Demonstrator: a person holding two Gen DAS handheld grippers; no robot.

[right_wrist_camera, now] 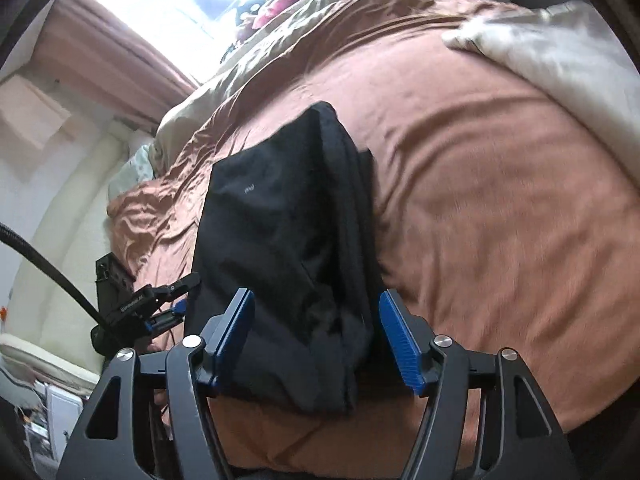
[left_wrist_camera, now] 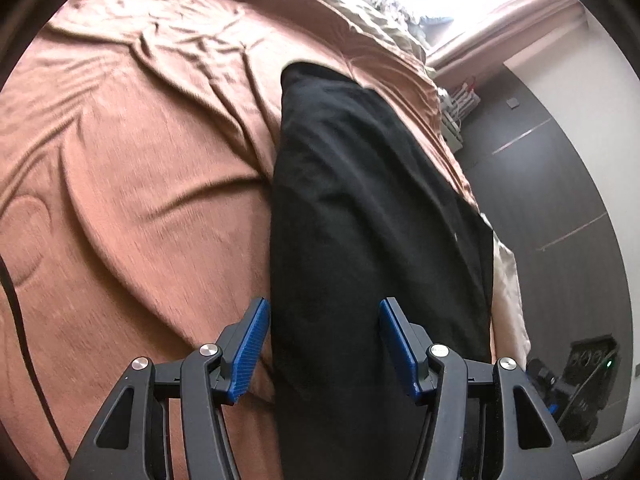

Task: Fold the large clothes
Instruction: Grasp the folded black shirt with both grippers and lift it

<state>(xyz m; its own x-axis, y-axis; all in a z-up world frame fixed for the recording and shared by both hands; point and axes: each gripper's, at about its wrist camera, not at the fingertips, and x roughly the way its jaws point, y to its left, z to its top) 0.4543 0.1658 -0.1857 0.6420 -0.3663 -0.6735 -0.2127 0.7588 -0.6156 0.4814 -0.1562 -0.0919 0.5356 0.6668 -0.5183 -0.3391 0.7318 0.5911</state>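
Blue-padded jaws of the right gripper (right_wrist_camera: pixel 316 340) stand apart, released, pads clear of the black garment (right_wrist_camera: pixel 288 232) lying between and ahead of them on a rust-brown bedspread (right_wrist_camera: pixel 500 220). The left gripper (left_wrist_camera: pixel 324 344) is likewise unclenched at the near end. Folded into a long strip, the garment runs straight away from both claws, apparently laid flat for a crosswise fold.

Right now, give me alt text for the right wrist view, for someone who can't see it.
A folded black garment lies on a rust-brown bedspread, between the open blue pads of the right gripper, which do not press it. The left gripper shows at the garment's left edge.
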